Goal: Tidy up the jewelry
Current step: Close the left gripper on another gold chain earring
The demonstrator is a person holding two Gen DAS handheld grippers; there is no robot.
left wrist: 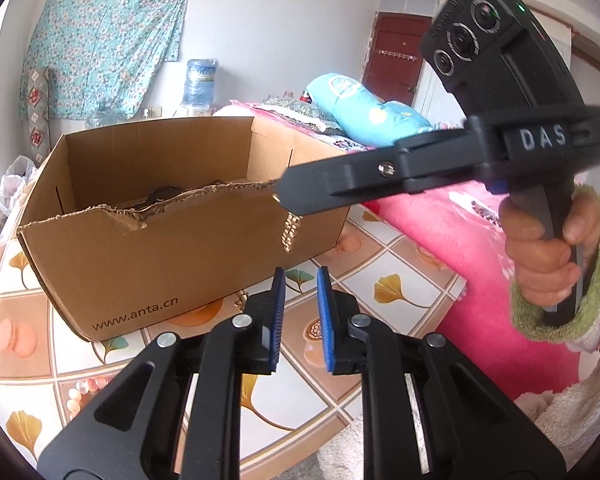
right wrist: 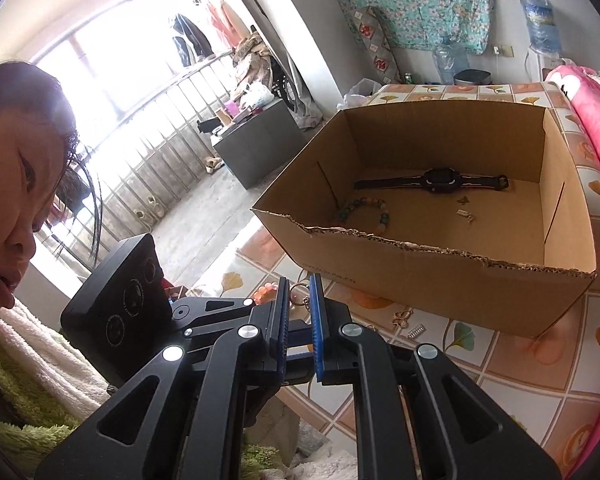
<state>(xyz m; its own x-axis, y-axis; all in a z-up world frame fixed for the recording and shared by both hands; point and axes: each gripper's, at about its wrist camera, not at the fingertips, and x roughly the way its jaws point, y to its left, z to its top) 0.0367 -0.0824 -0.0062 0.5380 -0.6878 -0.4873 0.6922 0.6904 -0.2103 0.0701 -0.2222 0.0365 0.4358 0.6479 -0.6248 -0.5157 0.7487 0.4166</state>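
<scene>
In the left wrist view my left gripper (left wrist: 302,308) hovers over the tiled tabletop (left wrist: 380,264) in front of the cardboard box (left wrist: 160,248). Its blue pads (left wrist: 279,312) stand a little apart with nothing between them. My right gripper (left wrist: 286,200) reaches in from the right at the box's near corner, shut on a gold dangling earring (left wrist: 292,234) that hangs below its tip. In the right wrist view the earring's gold hook (right wrist: 298,292) sits pinched between the right gripper (right wrist: 299,304) pads. The box (right wrist: 440,276) holds a black watch (right wrist: 432,180), a bead bracelet (right wrist: 364,210) and small metal pieces (right wrist: 465,213).
A pink bead bracelet (left wrist: 84,390) lies on the table near its front edge. More small gold and silver pieces (right wrist: 404,318) rest by the box's front wall. A pink blanket (left wrist: 440,232) borders the table on the right. A person's face is close on the left of the right wrist view.
</scene>
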